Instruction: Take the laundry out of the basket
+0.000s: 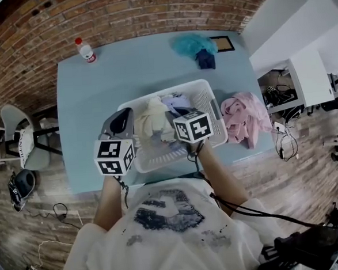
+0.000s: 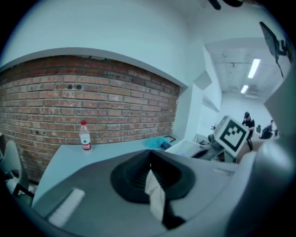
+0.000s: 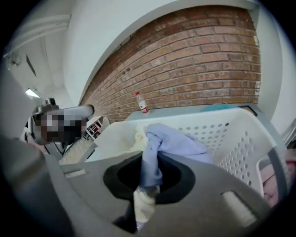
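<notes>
The white laundry basket [image 1: 210, 97] stands on the light blue table [image 1: 80, 109]. My left gripper [image 2: 155, 187] is shut on a strip of cream cloth [image 2: 156, 196]; in the head view it hangs at the basket's left rim [image 1: 123, 120], beside the bunched cream cloth [image 1: 150, 120]. My right gripper [image 3: 148, 185] is shut on a lavender garment [image 3: 178, 143], with a fold of cream cloth [image 3: 143, 203] caught under it, lifted above the basket's perforated wall [image 3: 231, 139]. In the head view the right gripper [image 1: 179, 114] is over the basket's middle.
A pink laundry pile [image 1: 246, 119] lies on the table right of the basket. A teal and dark blue cloth heap [image 1: 196, 46] sits at the far edge by a small framed board [image 1: 223, 43]. A water bottle [image 1: 86, 51] stands at the far left corner. A chair [image 1: 19, 142] is left of the table.
</notes>
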Demonstrator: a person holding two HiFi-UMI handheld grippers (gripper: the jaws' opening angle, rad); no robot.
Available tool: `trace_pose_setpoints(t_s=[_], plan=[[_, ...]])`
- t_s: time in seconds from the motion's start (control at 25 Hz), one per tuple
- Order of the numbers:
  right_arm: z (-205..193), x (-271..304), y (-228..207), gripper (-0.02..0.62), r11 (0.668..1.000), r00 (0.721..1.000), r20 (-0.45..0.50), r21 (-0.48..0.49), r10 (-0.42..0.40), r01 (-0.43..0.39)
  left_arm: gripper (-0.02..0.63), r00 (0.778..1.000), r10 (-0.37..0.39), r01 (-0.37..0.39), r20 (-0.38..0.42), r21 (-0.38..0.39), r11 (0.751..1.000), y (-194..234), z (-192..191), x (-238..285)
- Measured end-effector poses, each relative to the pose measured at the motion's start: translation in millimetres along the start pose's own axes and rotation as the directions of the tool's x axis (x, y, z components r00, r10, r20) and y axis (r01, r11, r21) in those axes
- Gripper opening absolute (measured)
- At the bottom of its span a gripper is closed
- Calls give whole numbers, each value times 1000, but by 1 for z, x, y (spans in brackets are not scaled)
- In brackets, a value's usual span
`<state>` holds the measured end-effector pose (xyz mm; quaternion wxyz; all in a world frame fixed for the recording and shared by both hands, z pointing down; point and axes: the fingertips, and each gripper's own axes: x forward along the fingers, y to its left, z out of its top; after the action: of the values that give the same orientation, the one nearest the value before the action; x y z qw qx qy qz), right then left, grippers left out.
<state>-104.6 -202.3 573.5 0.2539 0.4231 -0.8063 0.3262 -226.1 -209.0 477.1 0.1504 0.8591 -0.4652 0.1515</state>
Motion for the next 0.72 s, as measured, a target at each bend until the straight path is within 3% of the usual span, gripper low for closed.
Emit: trace_pose_setpoints(t_s=[0.28,0.72], plan=[[41,-53,11,44,997,986,162,-76,38,-26,-9,999,37,-38,17,20,999,-19,12,-3],[84,-149,2,44,975,928,340,-202,155,-89,-9,979,187,-190,87,30,981,-73,43,-14]])
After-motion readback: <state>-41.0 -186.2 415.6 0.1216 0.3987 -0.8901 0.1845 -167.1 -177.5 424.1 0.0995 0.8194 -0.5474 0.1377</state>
